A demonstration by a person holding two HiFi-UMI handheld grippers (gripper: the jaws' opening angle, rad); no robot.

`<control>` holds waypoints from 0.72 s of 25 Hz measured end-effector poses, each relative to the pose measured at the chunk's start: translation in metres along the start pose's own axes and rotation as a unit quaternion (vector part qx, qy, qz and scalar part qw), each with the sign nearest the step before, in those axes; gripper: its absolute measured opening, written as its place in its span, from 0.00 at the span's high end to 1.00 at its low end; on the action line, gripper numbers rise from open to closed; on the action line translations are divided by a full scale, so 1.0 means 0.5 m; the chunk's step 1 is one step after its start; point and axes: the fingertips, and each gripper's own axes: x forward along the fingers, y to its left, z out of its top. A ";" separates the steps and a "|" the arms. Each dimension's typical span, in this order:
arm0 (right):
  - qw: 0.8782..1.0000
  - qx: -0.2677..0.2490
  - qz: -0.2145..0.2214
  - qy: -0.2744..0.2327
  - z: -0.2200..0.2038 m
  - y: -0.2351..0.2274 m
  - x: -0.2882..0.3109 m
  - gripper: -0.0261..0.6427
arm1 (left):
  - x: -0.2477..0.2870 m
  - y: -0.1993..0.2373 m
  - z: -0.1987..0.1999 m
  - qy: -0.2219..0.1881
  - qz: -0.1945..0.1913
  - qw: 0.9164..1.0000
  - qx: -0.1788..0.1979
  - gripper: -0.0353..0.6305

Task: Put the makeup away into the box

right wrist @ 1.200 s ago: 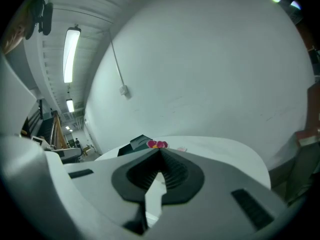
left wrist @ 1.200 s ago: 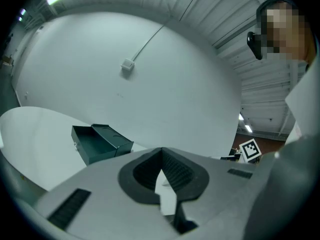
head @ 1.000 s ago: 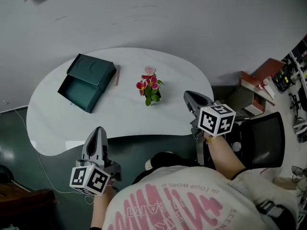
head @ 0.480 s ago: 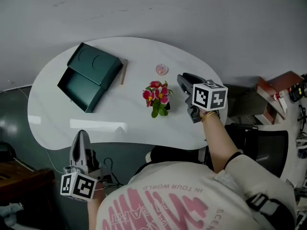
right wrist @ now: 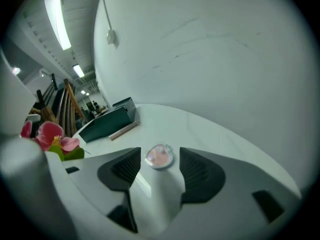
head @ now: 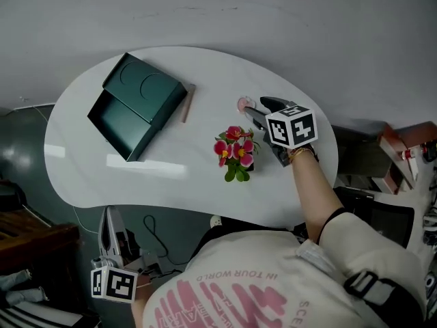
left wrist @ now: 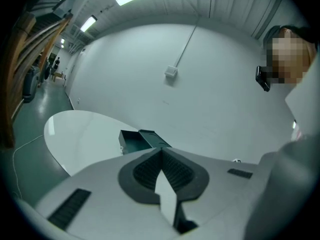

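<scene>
Makeup compact (right wrist: 159, 156) on white table (head: 102, 176) before grey wall (head: 287, 19)

We see pink flowers (head: 235, 152) standing on the white table (head: 136, 176) toward its right end, a dark cable (head: 151, 229) lying on the floor (head: 41, 183) below its near edge, and a small fitting (left wrist: 171, 73) on the wall.

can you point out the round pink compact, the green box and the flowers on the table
round pink compact (right wrist: 159, 156): right gripper view, middle of its top.
green box (head: 145, 87): head view, on its lid.
flowers (head: 235, 149): head view, on the pink blooms.
</scene>
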 end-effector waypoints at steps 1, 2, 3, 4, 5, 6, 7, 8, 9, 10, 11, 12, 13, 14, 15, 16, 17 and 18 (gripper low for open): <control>1.000 -0.022 -0.001 0.011 0.000 0.002 0.008 0.58 | -0.001 0.002 -0.001 -0.001 0.005 1.000 -0.001 0.94; 0.999 -0.044 -0.003 0.019 0.003 0.005 0.016 0.57 | 0.001 0.005 -0.003 -0.001 0.009 1.000 -0.001 0.94; 0.998 -0.062 -0.004 0.024 0.007 0.007 0.025 0.57 | 0.005 0.009 -0.005 0.000 0.013 1.000 -0.002 0.94; 0.997 -0.075 -0.004 0.028 0.009 0.011 0.036 0.56 | 0.010 0.013 -0.009 0.001 0.016 1.000 -0.003 0.94; 0.996 -0.085 -0.005 0.034 0.008 0.014 0.047 0.56 | 0.014 0.015 -0.012 0.002 0.018 1.000 -0.004 0.94; 0.995 -0.094 -0.007 0.040 0.005 0.016 0.056 0.55 | 0.017 0.016 -0.016 0.003 0.020 1.000 -0.006 0.94; 0.994 -0.103 -0.011 0.046 0.002 0.016 0.063 0.55 | 0.020 0.015 -0.019 0.004 0.020 1.000 -0.007 0.94; 0.992 -0.110 -0.014 0.052 -0.002 0.016 0.068 0.55 | 0.022 0.013 -0.021 0.004 0.020 1.000 -0.007 0.94; 0.991 -0.116 -0.018 0.056 -0.005 0.015 0.072 0.57 | 0.024 0.010 -0.022 0.005 0.019 1.000 -0.007 0.94; 0.991 -0.120 -0.021 0.059 -0.006 0.013 0.073 0.59 | 0.026 0.006 -0.022 0.005 0.018 1.000 -0.006 0.94; 0.990 -0.121 -0.022 0.061 -0.006 0.012 0.074 0.60 | 0.028 0.004 -0.020 0.005 0.017 1.000 -0.005 0.94; 0.990 -0.121 -0.022 0.062 -0.006 0.011 0.074 0.61 | 0.030 0.003 -0.018 0.005 0.016 1.000 -0.004 0.94; 0.991 -0.119 -0.022 0.062 -0.006 0.011 0.073 0.61 | 0.031 0.002 -0.016 0.004 0.015 1.000 -0.003 0.94; 0.991 -0.117 -0.021 0.062 -0.006 0.010 0.072 0.61 | 0.032 0.002 -0.015 0.003 0.014 1.000 -0.003 0.94; 0.992 -0.113 -0.021 0.060 -0.005 0.009 0.070 0.61 | 0.034 0.002 -0.014 0.002 0.013 1.000 -0.003 0.94; 0.992 -0.109 -0.021 0.056 -0.003 0.007 0.068 0.61 | 0.036 0.002 -0.014 0.002 0.012 1.000 -0.004 0.94; 0.993 -0.103 -0.023 0.051 0.000 0.005 0.066 0.61 | 0.038 0.003 -0.015 0.002 0.010 1.000 -0.005 0.94; 0.994 -0.095 -0.024 0.045 0.003 0.004 0.063 0.61 | 0.042 0.003 -0.017 0.002 0.007 1.000 -0.006 0.94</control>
